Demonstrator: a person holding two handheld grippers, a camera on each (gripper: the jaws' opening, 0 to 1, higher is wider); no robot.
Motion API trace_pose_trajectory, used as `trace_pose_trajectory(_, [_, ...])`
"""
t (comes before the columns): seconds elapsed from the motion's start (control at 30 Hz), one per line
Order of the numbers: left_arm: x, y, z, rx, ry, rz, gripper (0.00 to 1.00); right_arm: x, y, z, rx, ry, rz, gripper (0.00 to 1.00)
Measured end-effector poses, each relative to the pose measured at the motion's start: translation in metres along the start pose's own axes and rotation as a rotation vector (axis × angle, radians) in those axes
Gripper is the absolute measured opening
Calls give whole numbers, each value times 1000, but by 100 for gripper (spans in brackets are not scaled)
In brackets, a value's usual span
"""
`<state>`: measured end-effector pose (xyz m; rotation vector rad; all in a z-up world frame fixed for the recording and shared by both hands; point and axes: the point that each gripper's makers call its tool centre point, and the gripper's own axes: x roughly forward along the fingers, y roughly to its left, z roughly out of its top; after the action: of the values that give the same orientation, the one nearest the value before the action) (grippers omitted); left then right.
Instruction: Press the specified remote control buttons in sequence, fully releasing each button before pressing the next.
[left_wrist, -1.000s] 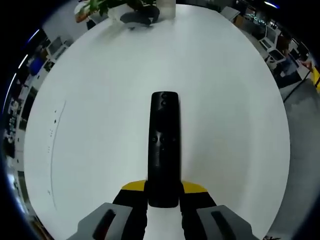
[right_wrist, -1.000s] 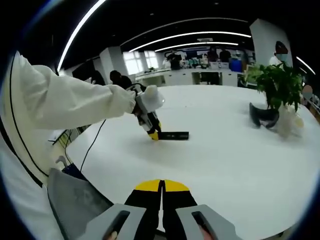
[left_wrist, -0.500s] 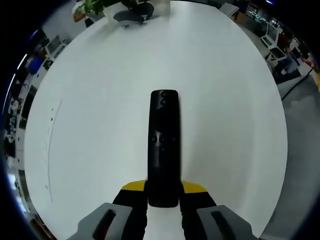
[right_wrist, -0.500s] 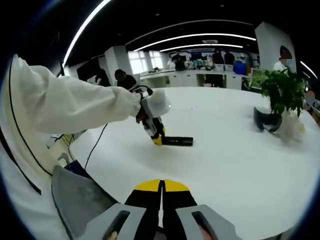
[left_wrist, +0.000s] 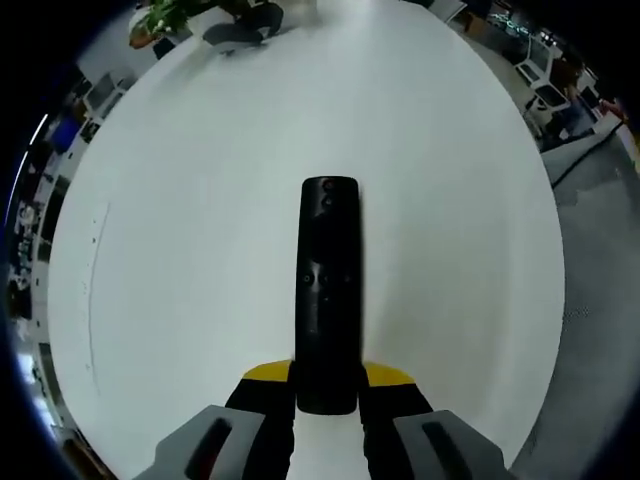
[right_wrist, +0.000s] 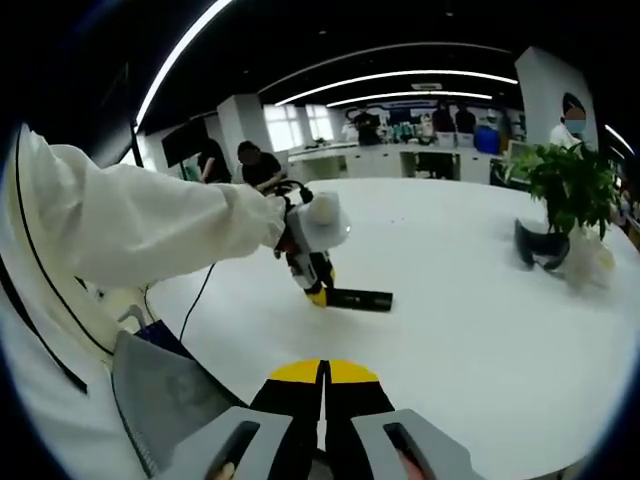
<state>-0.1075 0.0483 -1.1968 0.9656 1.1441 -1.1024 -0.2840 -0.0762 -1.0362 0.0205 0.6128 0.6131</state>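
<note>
A long black remote control (left_wrist: 328, 290) points away from me in the left gripper view, its near end clamped between the yellow-tipped jaws of my left gripper (left_wrist: 327, 385). Small round buttons show near its far end and its middle. In the right gripper view the same remote (right_wrist: 360, 298) lies just over the white table (right_wrist: 480, 330), held at one end by the left gripper (right_wrist: 318, 292) in a white-sleeved hand. My right gripper (right_wrist: 324, 374) is shut at the bottom of its view, jaws pressed together with nothing in them, well short of the remote.
A potted green plant (right_wrist: 575, 190) and a dark curved object (right_wrist: 537, 243) stand at the table's far right side. A cable (right_wrist: 190, 300) hangs from the left gripper. Grey fabric (right_wrist: 160, 400) lies near my right gripper. People and desks fill the background.
Both views have shifted a little with the hands. In the right gripper view the left gripper and remote sit slightly lower and to the right. Both grips are unchanged.
</note>
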Motion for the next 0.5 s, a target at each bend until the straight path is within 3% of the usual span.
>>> trace_pose_trajectory(0.5, [-3,-46,-8,-43,-72,4,22,4,10,4,-57,29,27,0])
